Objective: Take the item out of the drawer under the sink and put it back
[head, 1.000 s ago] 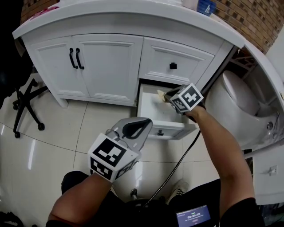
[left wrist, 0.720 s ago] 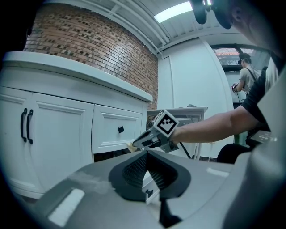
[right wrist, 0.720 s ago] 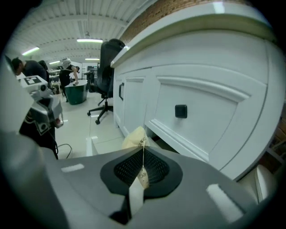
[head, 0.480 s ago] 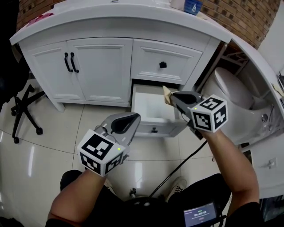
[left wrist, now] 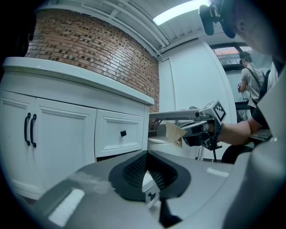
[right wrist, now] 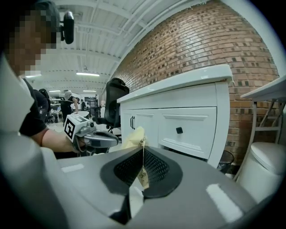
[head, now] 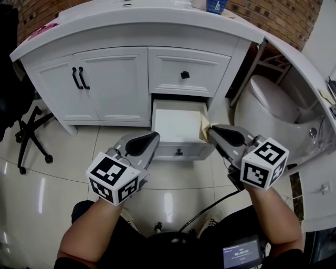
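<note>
Right hand-held gripper (head: 212,129) is clamped on a thin tan paper packet (head: 204,125), its jaws pressed flat against both sides of it. In the right gripper view the packet (right wrist: 135,136) stands upright between the dark ribbed pads (right wrist: 154,166), and its upper part sticks out past the tips. The packet is in the air, just above the front right corner of the open white drawer (head: 167,150), and not inside it. That drawer is pulled out from the bottom of the white vanity cabinet (head: 115,86), below a closed drawer with a small black knob (head: 185,74). The inside of the open drawer looks bare and white.

Left hand-held gripper (head: 150,138) hovers in front of the drawer's left end. Its jaws are drawn together and there is nothing between them. In the left gripper view only a narrow slit shows between the pads (left wrist: 136,169), with the drawer front behind it. The packet (left wrist: 174,132) shows off to the right in the other gripper's tips.

To the left of the drawers, two cabinet doors carry black bar handles (head: 79,78). A curved white worktop (head: 136,23) tops the cabinet, with a red brick wall (head: 286,16) behind. A white toilet (head: 270,102) stands to the right and a black office chair (head: 23,123) to the left, on the glossy tiled floor (head: 52,181).
</note>
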`<state>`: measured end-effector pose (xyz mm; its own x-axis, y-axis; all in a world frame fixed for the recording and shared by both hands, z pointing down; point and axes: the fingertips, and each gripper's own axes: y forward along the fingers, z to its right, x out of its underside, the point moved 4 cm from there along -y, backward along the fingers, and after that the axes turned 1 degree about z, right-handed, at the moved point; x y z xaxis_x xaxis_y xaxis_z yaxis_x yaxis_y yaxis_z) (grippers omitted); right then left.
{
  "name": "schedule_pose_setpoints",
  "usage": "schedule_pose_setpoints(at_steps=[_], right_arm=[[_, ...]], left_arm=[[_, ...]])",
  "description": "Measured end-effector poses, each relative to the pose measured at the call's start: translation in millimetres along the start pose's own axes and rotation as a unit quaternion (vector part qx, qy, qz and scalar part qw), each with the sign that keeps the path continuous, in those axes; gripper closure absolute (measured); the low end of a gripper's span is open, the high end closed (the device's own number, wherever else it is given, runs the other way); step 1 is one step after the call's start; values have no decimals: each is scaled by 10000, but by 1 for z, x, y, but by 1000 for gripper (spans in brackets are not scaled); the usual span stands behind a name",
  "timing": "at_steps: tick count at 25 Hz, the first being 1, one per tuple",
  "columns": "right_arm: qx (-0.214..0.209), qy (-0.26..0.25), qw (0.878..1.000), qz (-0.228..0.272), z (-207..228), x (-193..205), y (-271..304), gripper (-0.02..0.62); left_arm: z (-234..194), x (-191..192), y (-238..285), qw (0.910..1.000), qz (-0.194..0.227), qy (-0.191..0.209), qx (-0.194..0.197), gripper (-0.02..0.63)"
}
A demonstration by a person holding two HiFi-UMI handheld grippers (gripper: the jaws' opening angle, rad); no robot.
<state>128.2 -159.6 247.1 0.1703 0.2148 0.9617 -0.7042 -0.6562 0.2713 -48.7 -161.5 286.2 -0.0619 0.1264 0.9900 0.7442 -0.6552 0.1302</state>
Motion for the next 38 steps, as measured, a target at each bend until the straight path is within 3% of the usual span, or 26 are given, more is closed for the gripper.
schedule_pose_setpoints(at_steps=[9,18,38], right_arm=[[27,173,9995,-269,-1,37,-5,584],[-8,213,9993,-313,1,40,-6,584],[-95,292,9988,-379,-1,42,-1,584]], left_arm=[[4,-2,0,9999,5,85,56,601],[4,2,5,9997,-126,219,42,601],[1,2,1,10000,-70,70,-5,601]])
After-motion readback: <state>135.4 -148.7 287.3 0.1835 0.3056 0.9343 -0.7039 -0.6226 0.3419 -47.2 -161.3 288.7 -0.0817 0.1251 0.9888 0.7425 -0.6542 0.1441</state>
